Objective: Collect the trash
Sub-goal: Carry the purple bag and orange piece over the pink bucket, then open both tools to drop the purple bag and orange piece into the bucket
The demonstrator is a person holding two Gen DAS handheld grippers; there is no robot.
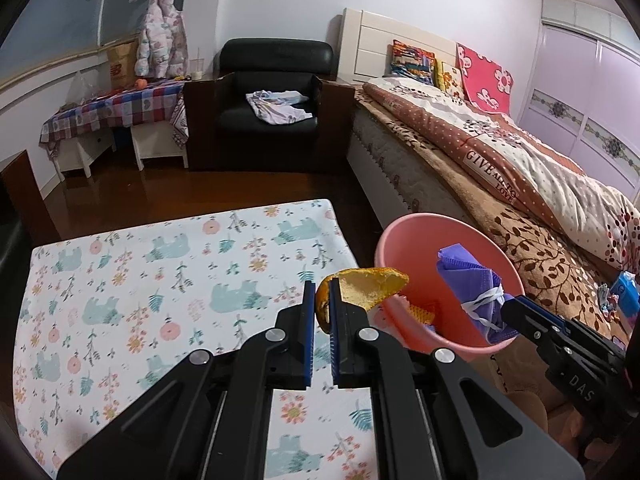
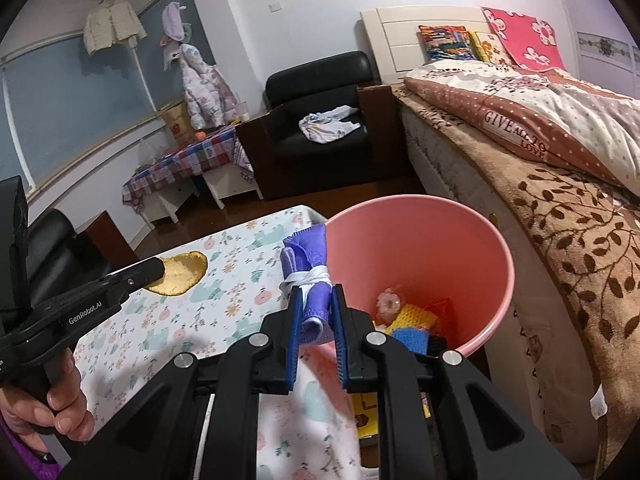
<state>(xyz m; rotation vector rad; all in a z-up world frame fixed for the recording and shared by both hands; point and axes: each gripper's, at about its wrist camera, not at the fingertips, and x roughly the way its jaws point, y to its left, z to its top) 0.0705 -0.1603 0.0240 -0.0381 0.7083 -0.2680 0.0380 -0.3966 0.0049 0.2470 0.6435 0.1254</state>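
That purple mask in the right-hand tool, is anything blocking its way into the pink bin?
Nothing visible does. The purple mask, clamped in the right gripper, hangs at the pink bin's open rim, with only trash at the bottom.

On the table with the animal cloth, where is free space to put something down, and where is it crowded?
The table shows bare cloth from its far edge to the near side. It is crowded at the corner beside the pink bin, where the left gripper holds an orange peel and the right gripper holds a purple mask. The bin's bottom already holds trash.
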